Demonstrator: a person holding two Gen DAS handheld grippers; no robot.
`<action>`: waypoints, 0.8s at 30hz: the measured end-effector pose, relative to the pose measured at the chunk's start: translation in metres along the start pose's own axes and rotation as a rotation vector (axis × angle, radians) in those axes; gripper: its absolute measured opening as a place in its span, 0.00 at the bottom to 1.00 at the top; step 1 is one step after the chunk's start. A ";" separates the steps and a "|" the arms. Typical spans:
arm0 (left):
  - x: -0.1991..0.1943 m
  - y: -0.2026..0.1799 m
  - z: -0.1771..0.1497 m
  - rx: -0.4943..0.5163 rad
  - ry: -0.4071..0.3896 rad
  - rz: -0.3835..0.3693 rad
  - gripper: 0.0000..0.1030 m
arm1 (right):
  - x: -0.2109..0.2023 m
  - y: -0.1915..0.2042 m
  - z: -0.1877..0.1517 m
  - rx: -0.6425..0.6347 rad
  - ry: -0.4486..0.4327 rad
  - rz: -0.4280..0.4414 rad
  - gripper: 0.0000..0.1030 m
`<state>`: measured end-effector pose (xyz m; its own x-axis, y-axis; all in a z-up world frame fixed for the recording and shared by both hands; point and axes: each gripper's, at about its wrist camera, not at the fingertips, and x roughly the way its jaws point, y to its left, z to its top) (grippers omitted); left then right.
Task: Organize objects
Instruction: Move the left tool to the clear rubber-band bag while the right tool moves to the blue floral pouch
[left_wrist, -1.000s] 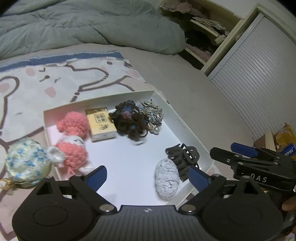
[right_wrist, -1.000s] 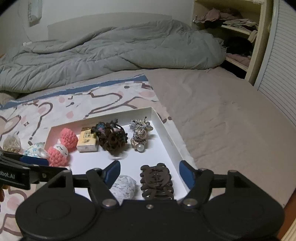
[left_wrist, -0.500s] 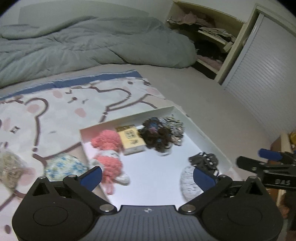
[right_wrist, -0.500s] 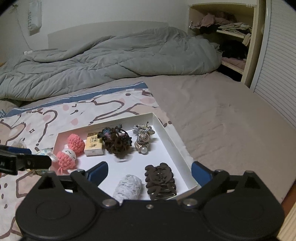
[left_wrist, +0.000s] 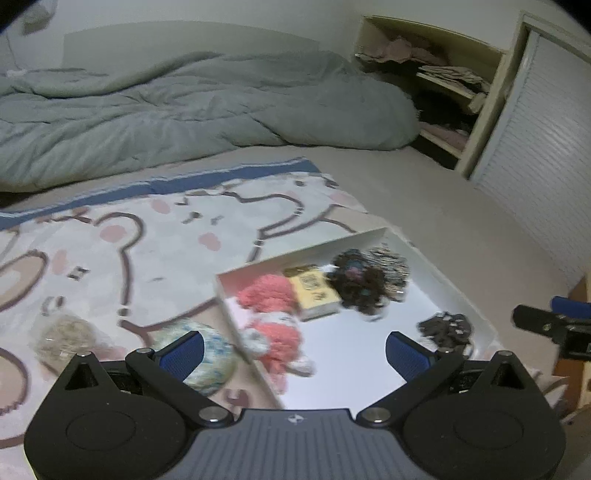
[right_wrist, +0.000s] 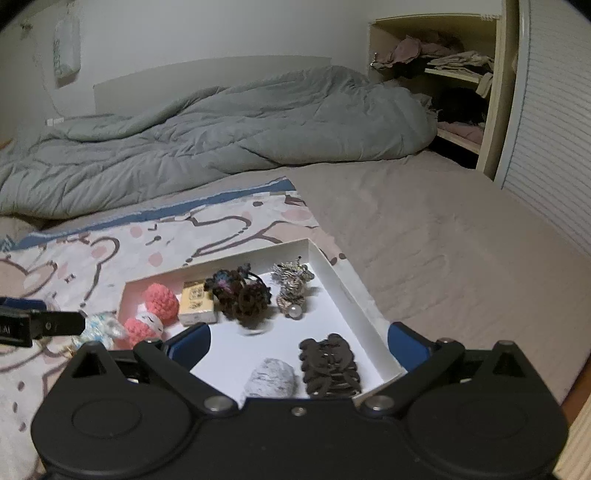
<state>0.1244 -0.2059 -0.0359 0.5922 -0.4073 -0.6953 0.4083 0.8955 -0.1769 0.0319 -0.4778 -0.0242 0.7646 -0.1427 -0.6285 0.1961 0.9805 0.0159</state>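
A white tray (right_wrist: 364, 310) lies on the bed and holds a pink crochet doll (right_wrist: 153, 312), a yellow box (right_wrist: 196, 302), a dark scrunchie (right_wrist: 242, 293), a striped scrunchie with a pearl (right_wrist: 293, 286), a dark hair claw (right_wrist: 328, 363) and a grey pouch (right_wrist: 271, 380). A blue floral pouch (left_wrist: 207, 354) and a beige mesh pouch (left_wrist: 64, 338) lie left of the tray (left_wrist: 458, 288) on the mat. My left gripper (left_wrist: 293, 352) is open and empty above the tray's left edge. My right gripper (right_wrist: 297, 345) is open and empty above the tray's near side.
A cartoon-print mat (left_wrist: 147, 251) covers the left of the bed. A grey duvet (right_wrist: 221, 140) is bunched at the back. A shelf with clothes (right_wrist: 443, 74) and a slatted door (right_wrist: 554, 129) stand on the right. The bed's wooden edge (right_wrist: 576, 435) is at the lower right.
Both grippers have pulled back and up from the tray. The left view has swung left, bringing the two pouches on the mat into view. Both jaws have opened wider.
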 end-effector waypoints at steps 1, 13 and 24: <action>-0.001 0.003 0.000 0.003 -0.005 0.019 1.00 | 0.000 0.001 0.001 0.007 -0.003 0.003 1.00; -0.030 0.065 -0.001 -0.037 -0.095 0.116 1.00 | 0.017 0.058 0.011 -0.014 -0.011 0.046 1.00; -0.047 0.114 -0.005 -0.065 -0.112 0.208 1.00 | 0.036 0.127 0.019 -0.081 -0.003 0.125 1.00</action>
<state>0.1400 -0.0839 -0.0271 0.7335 -0.2275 -0.6404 0.2263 0.9703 -0.0855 0.0956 -0.3605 -0.0302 0.7819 -0.0188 -0.6231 0.0490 0.9983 0.0313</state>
